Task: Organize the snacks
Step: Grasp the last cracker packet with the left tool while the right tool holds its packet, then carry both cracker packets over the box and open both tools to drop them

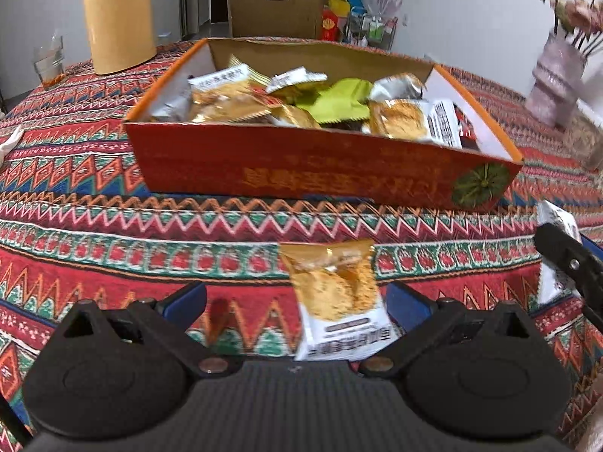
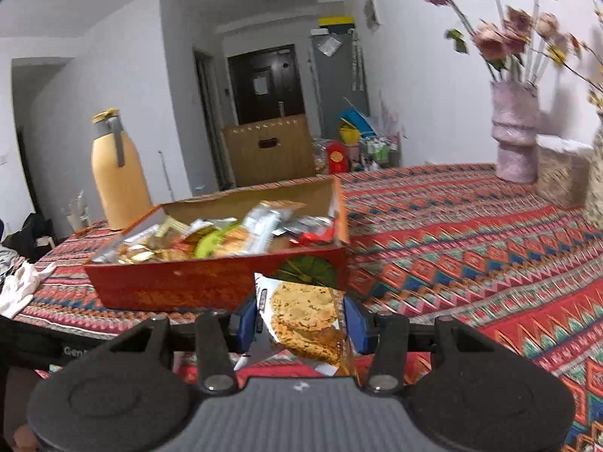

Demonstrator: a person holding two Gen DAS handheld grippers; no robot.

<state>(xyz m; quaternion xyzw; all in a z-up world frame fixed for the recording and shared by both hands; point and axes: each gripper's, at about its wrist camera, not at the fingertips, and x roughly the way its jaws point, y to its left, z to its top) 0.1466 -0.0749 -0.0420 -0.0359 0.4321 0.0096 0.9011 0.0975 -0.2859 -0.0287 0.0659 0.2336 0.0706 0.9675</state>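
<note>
Gripping a cookie packet (image 2: 305, 324), the right claw (image 2: 301, 326) hung at six o'clock of the snack box (image 2: 211, 282). The left claw (image 1: 297, 301) gaped wide around another packet (image 1: 335, 301) on the bench (image 1: 113, 226).

A long red cardboard box (image 1: 301, 165) sits open on the patterned tablecloth, heaped with wrapped snacks (image 1: 301, 101) in gold, silver and green. In front of it, a cookie packet (image 1: 335, 301) with a gold top lies on the cloth between my left tongs' fingers. A second cookie packet (image 2: 305, 320), tilted, is pinched in my right tongs.
</note>
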